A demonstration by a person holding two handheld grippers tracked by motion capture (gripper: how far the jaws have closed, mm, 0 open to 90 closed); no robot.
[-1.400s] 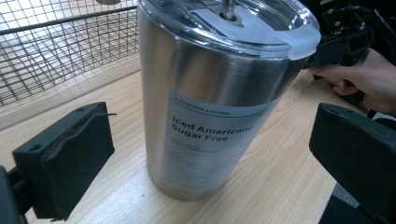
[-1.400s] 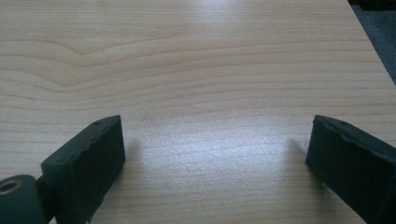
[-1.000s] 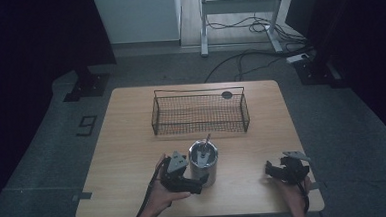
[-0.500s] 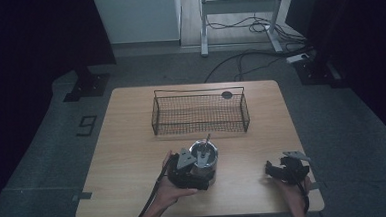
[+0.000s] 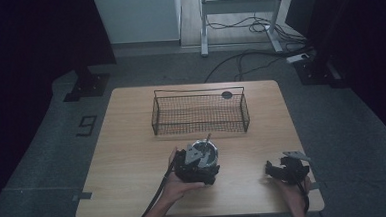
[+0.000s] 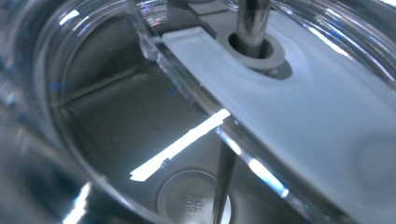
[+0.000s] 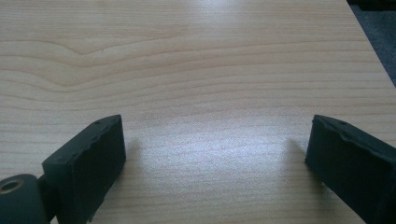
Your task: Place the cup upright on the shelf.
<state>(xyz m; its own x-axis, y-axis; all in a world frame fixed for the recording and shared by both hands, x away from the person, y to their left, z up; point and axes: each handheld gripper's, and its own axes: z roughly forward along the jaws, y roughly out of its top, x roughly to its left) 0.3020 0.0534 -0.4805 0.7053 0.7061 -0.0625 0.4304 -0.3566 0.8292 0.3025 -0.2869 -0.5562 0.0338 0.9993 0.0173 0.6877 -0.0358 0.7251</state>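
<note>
Hovering over cup (image 5: 209, 148) with left gripper (image 5: 200, 163), grip impossible to tell; resting right gripper (image 7: 215, 154) wide open, empty, on table (image 5: 133, 156).

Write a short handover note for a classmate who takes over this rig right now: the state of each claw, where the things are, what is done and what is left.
Left claw: over the open top of the metal cup, camera looking straight into it; whether it is open or shut cannot be told.
Right claw: open, holding nothing, low over the table at the near right.
Things: the cup stands at the near middle of the table with a thin metal rod through its clear lid. The wire basket sits behind it, apart from it.
Done: left claw is at the cup.
Left: probably grip the cup and move it, perhaps into the basket.
</note>
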